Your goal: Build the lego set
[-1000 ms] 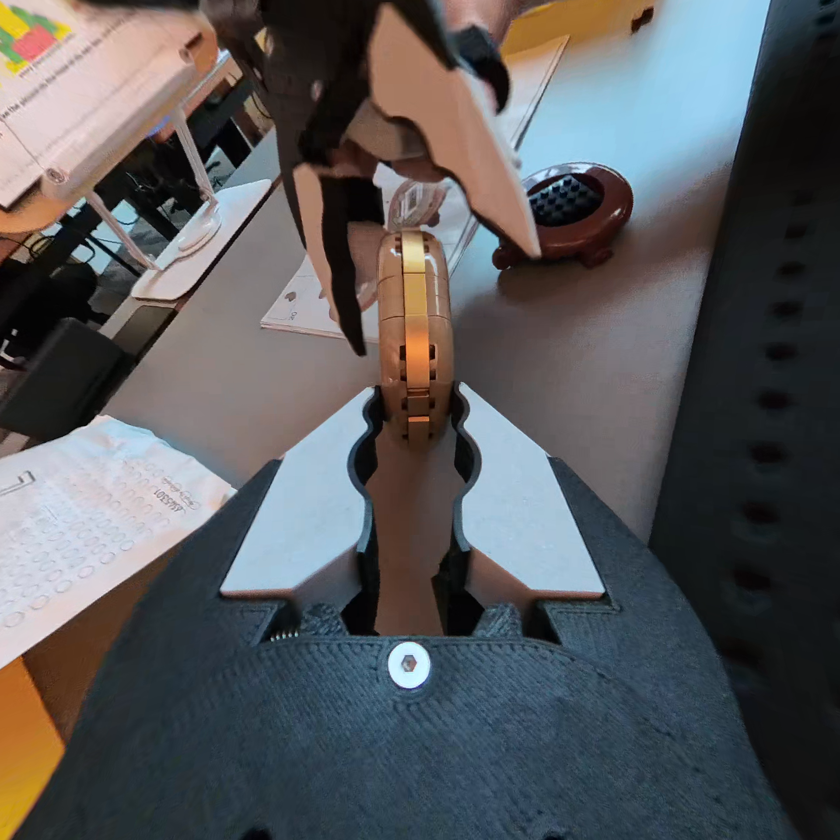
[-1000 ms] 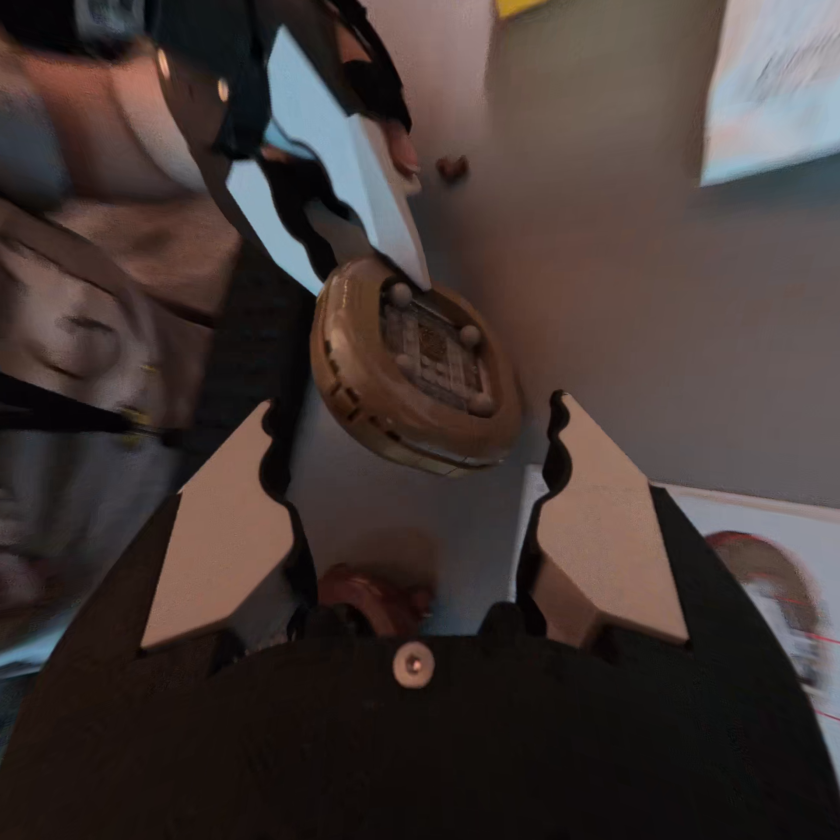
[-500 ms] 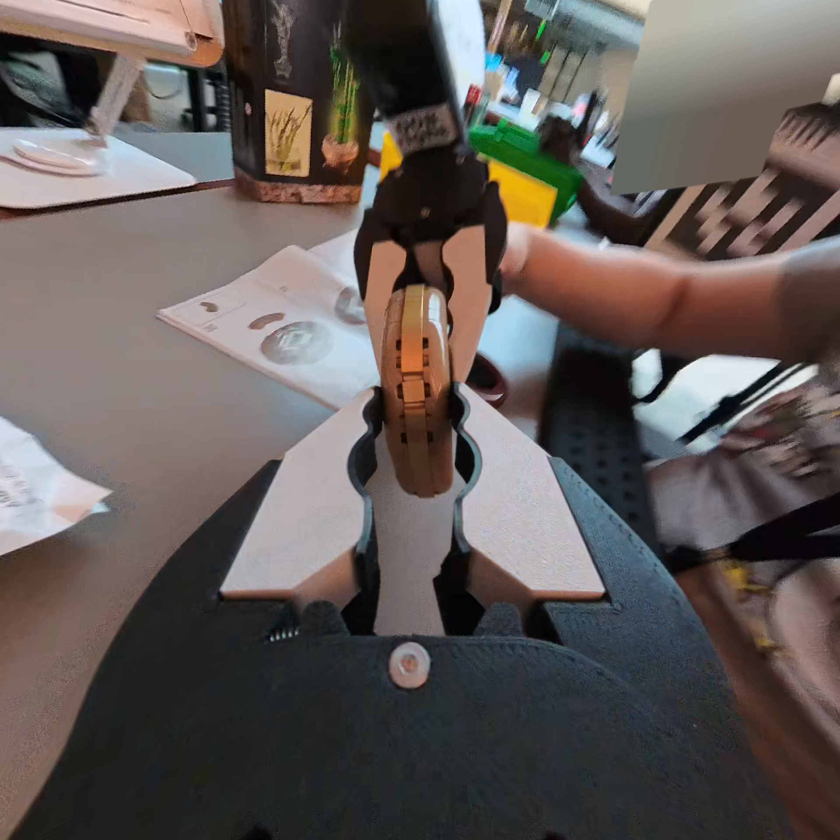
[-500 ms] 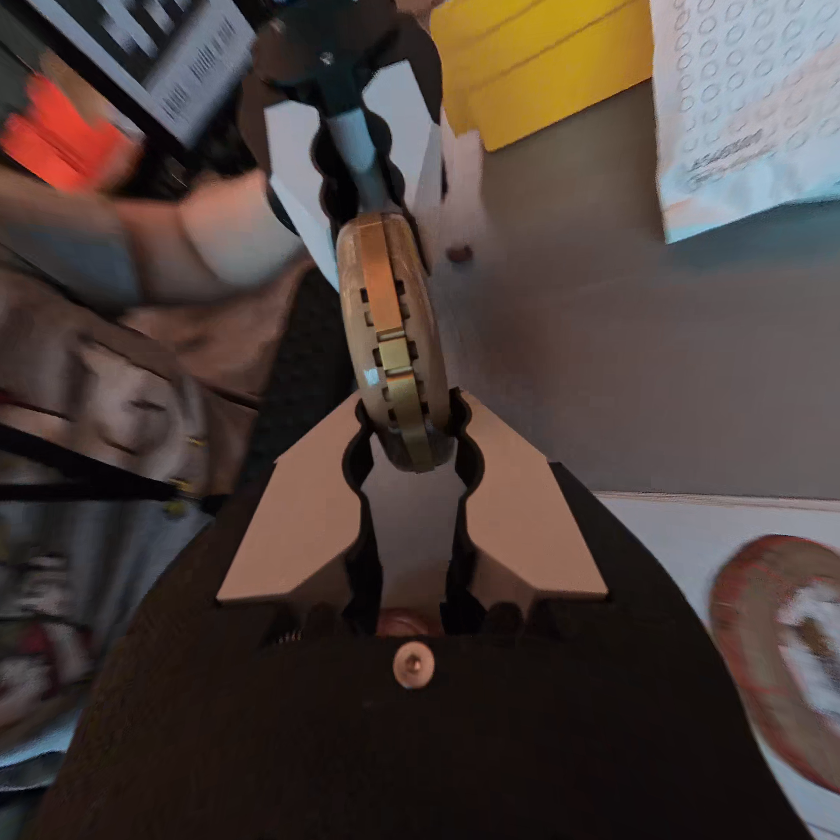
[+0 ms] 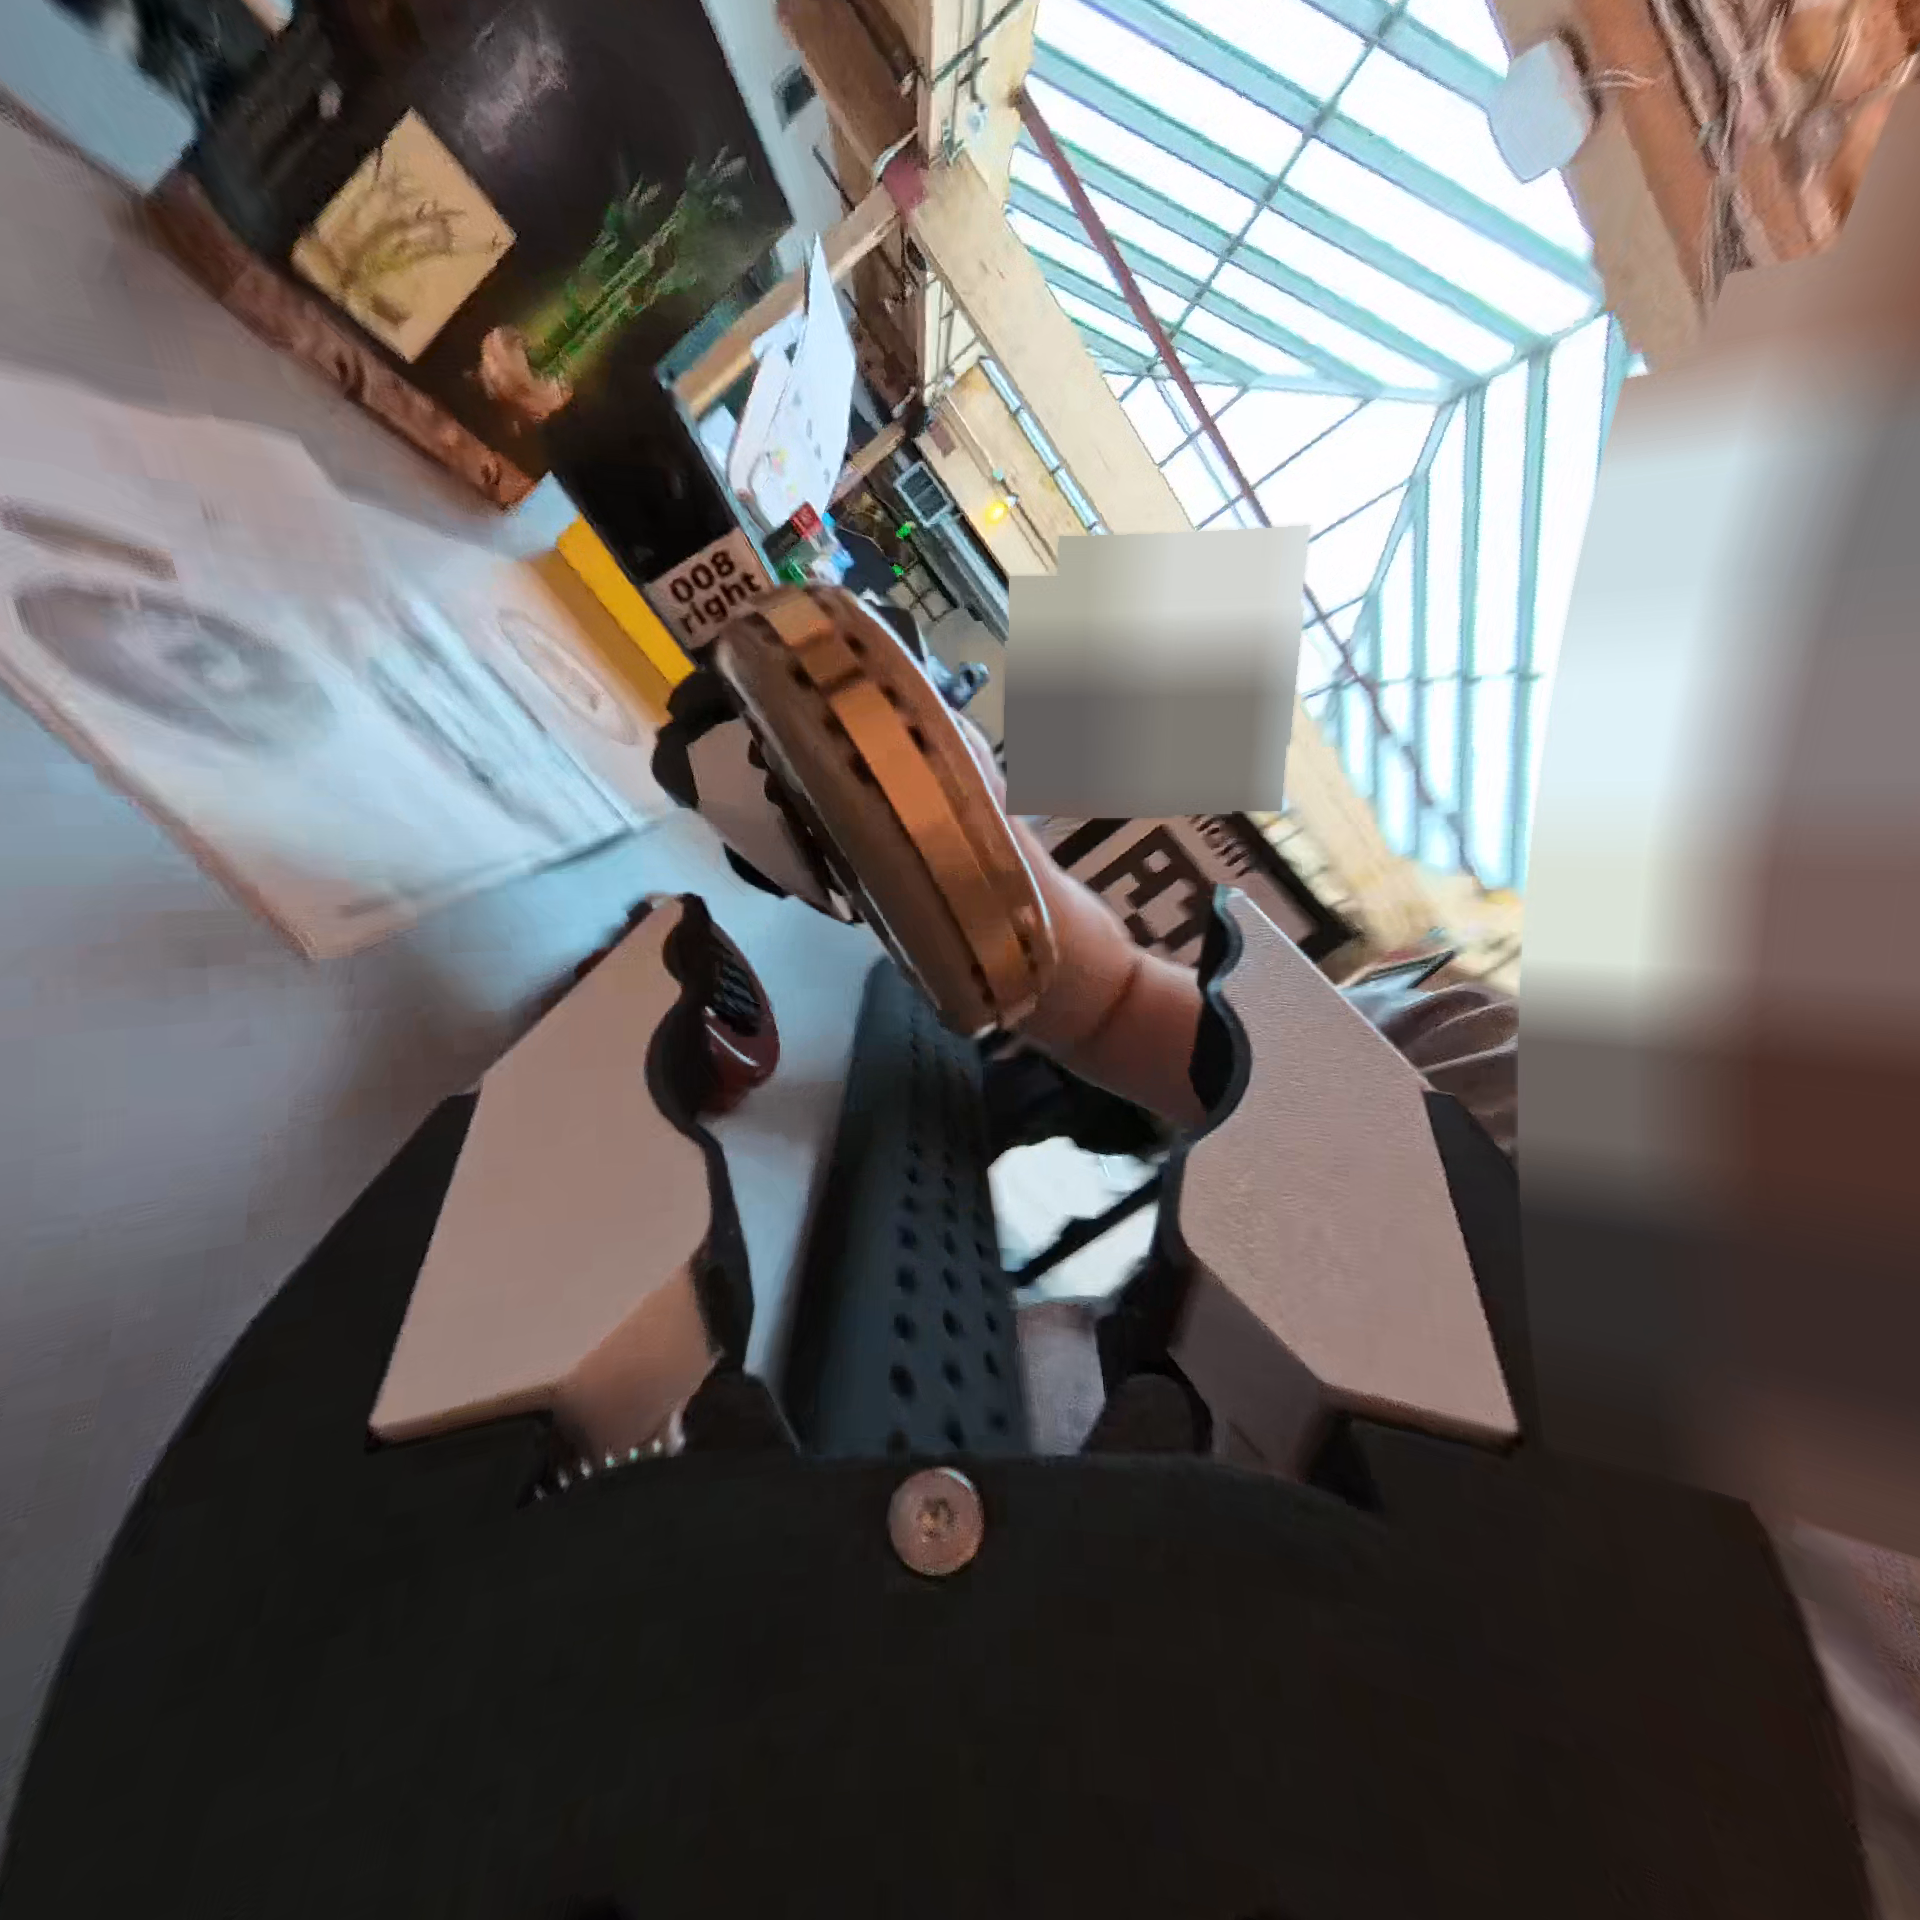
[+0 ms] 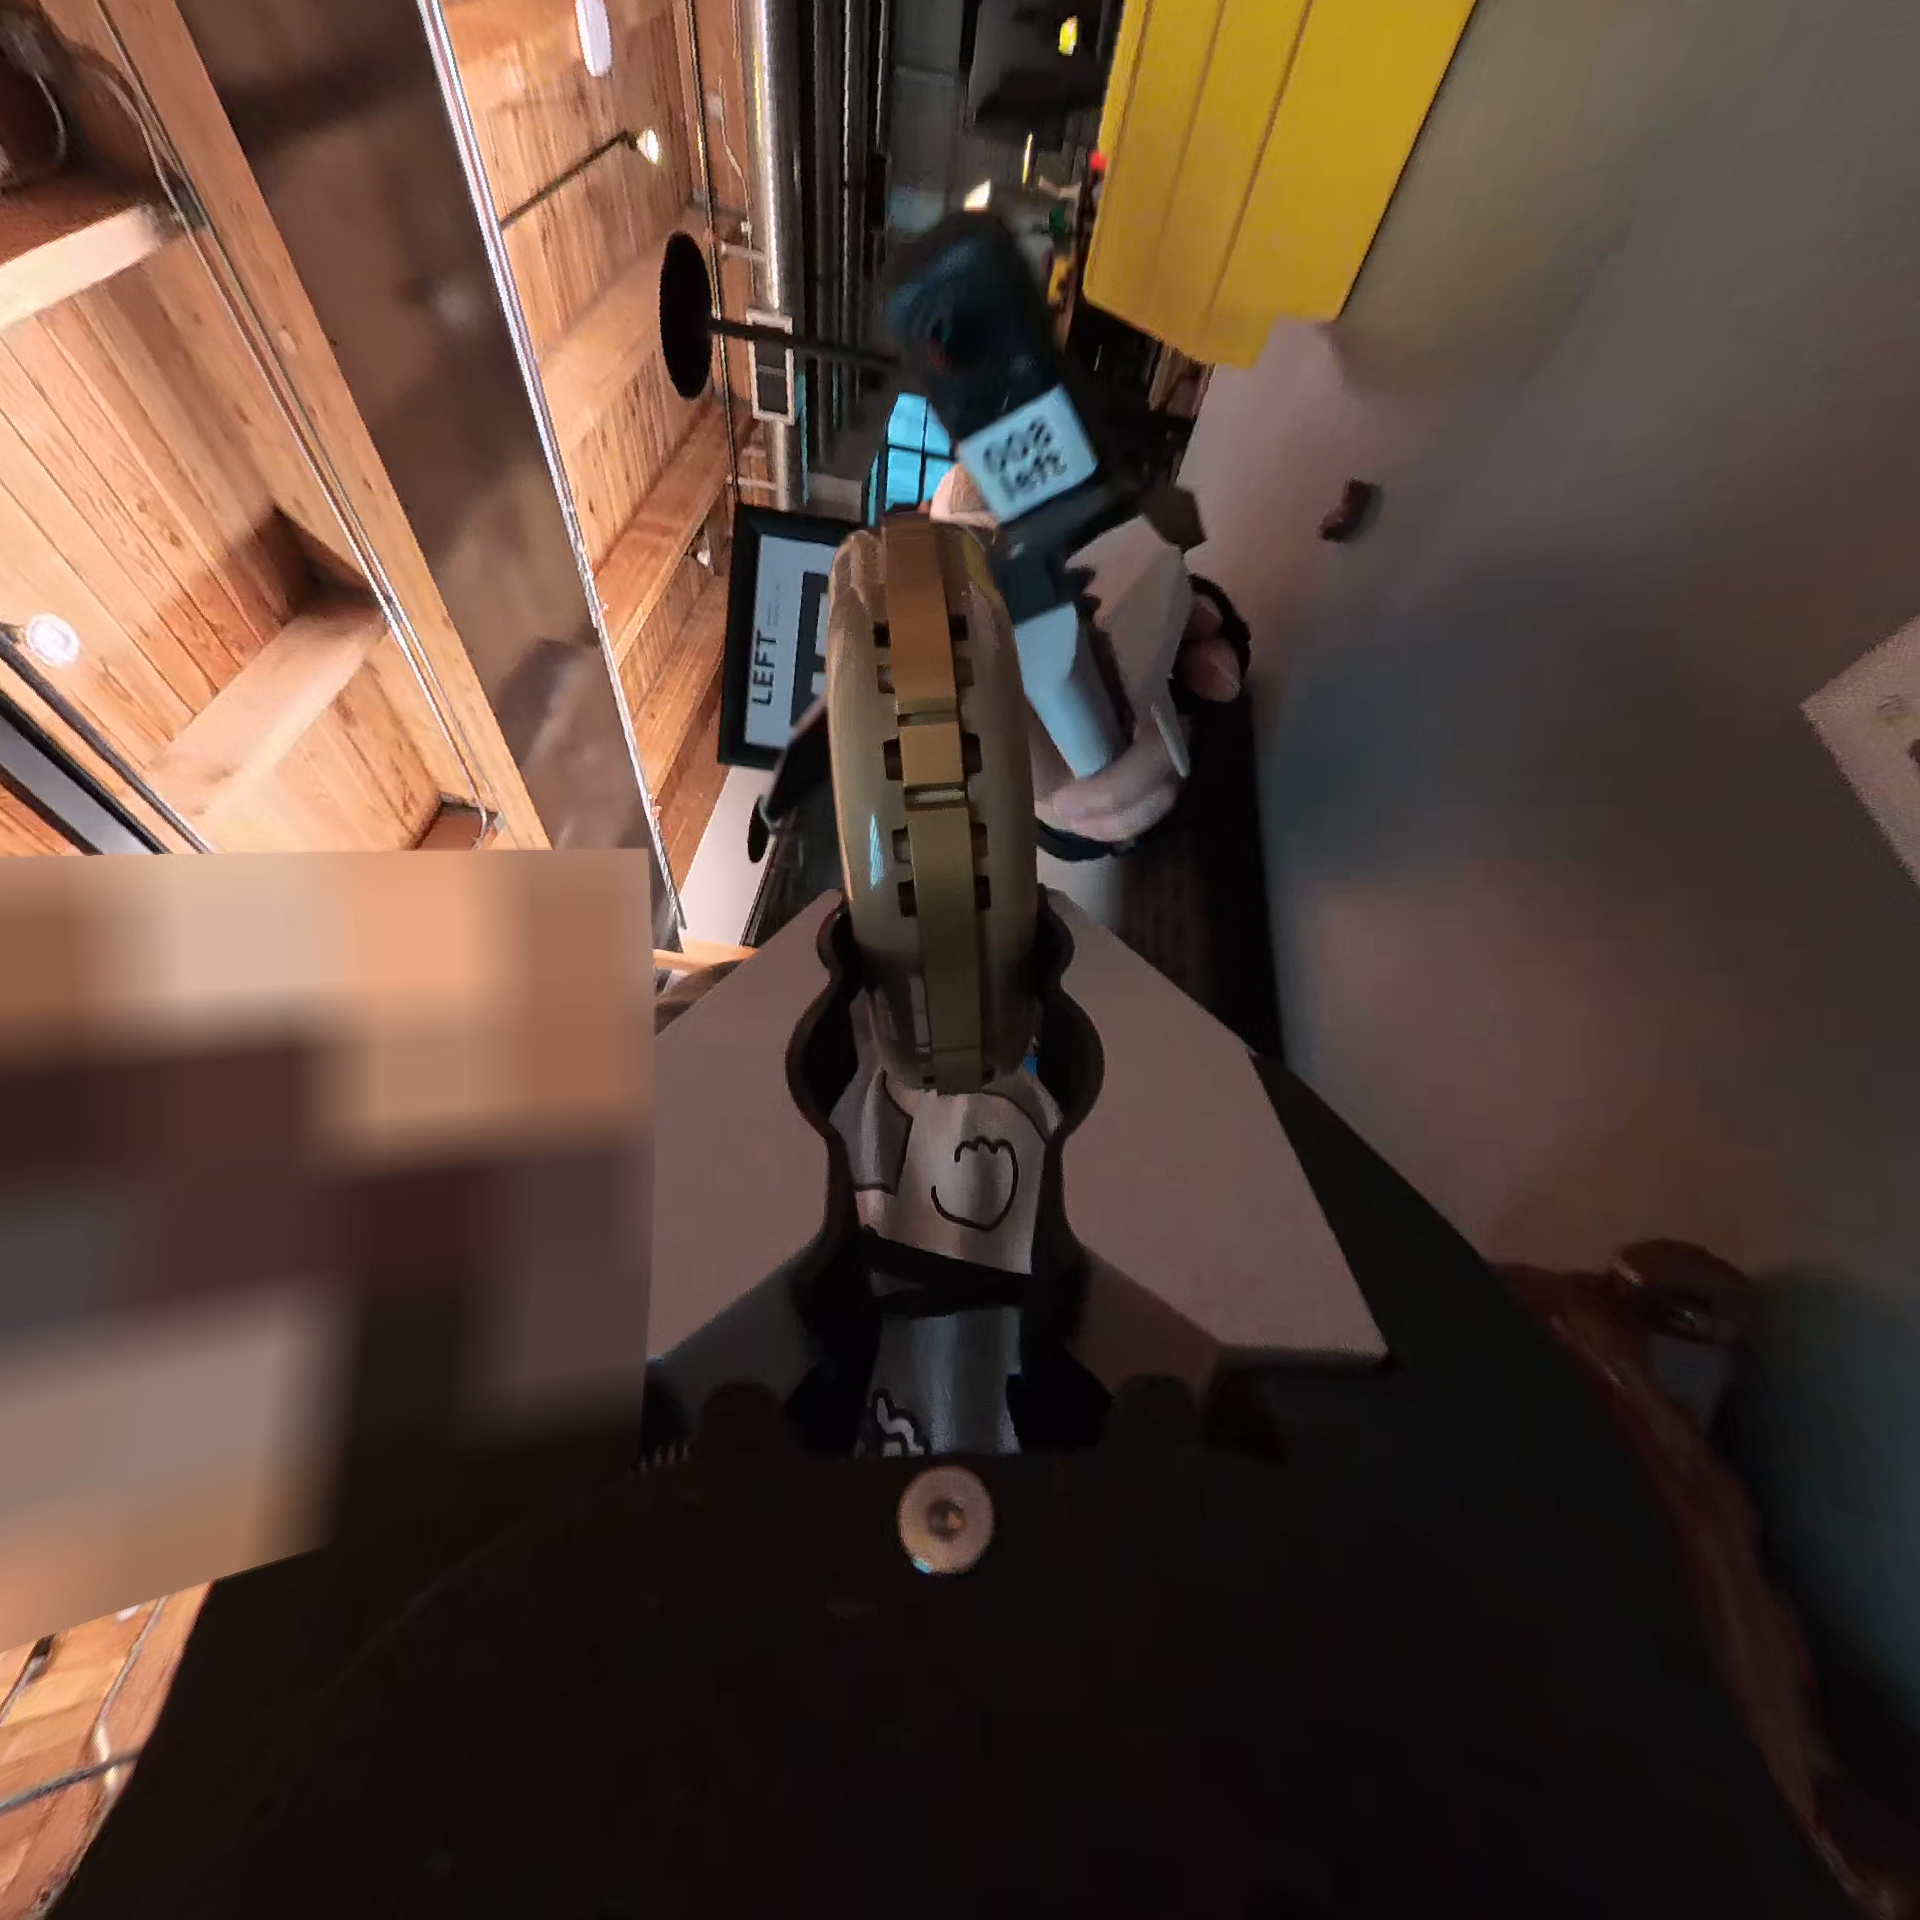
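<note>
The right gripper (image 6: 940, 935) pinches the round tan lego disc (image 6: 930, 790) tight by its lower edge and holds it up in the air. The disc stands on its edge, with a gold band running around it. The left gripper (image 5: 940, 925) has its fingers (image 5: 582, 1174) spread wide apart and grips nothing. The disc sits just past its tips. A dark red round lego piece (image 5: 743, 1029) lies on the grey table (image 5: 156, 1143) below.

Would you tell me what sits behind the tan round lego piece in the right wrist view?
Behind the tan round lego piece, clamped in the right gripper, the open left gripper and the hand holding it show. The piece covers part of that gripper.
</note>
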Demonstrator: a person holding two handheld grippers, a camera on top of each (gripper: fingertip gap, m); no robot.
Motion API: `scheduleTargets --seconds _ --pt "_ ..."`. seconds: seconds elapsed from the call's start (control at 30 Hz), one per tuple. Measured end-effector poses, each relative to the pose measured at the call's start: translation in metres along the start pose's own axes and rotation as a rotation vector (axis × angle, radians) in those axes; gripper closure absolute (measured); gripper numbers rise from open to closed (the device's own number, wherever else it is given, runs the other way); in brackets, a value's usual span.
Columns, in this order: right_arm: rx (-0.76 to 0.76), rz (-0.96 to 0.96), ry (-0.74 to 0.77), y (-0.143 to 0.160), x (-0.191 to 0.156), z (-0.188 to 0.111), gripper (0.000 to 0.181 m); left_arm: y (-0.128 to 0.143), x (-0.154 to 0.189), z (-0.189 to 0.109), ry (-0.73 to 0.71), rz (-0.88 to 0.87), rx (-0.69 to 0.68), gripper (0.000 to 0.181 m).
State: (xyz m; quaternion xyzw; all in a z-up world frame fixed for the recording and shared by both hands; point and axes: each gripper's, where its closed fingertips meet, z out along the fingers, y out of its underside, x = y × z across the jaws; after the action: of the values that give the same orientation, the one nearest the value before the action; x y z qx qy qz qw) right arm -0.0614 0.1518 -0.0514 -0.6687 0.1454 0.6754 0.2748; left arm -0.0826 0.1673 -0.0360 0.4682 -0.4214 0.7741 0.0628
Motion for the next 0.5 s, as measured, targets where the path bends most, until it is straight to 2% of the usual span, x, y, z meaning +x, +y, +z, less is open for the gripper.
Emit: scheduleTargets --seconds 0.03,0.17,0.27,0.3,0.4,0.5 --pt "0.019 0.003 0.003 -0.004 -0.002 -0.005 0.152 0.001 -0.001 0.004 -0.038 0.105 -0.004 0.088" --pt "0.068 0.046 -0.039 -0.012 -0.019 -0.017 0.152 -0.005 -0.008 0.019 -0.222 0.551 -0.071 0.071" --pt "0.074 0.074 -0.069 -0.011 -0.034 -0.021 0.152 -0.007 -0.007 0.036 -0.256 0.818 -0.071 0.068" --pt "0.074 0.078 -0.073 -0.01 -0.039 -0.022 0.152 -0.006 -0.015 0.04 -0.308 0.892 -0.092 0.074" --pt "0.068 0.077 -0.049 -0.008 -0.046 -0.022 0.152 -0.002 -0.029 0.058 -0.361 0.95 -0.192 0.089" --pt "0.044 0.089 -0.006 -0.005 -0.045 -0.021 0.152 -0.004 -0.027 0.077 -0.314 0.952 -0.23 0.096"
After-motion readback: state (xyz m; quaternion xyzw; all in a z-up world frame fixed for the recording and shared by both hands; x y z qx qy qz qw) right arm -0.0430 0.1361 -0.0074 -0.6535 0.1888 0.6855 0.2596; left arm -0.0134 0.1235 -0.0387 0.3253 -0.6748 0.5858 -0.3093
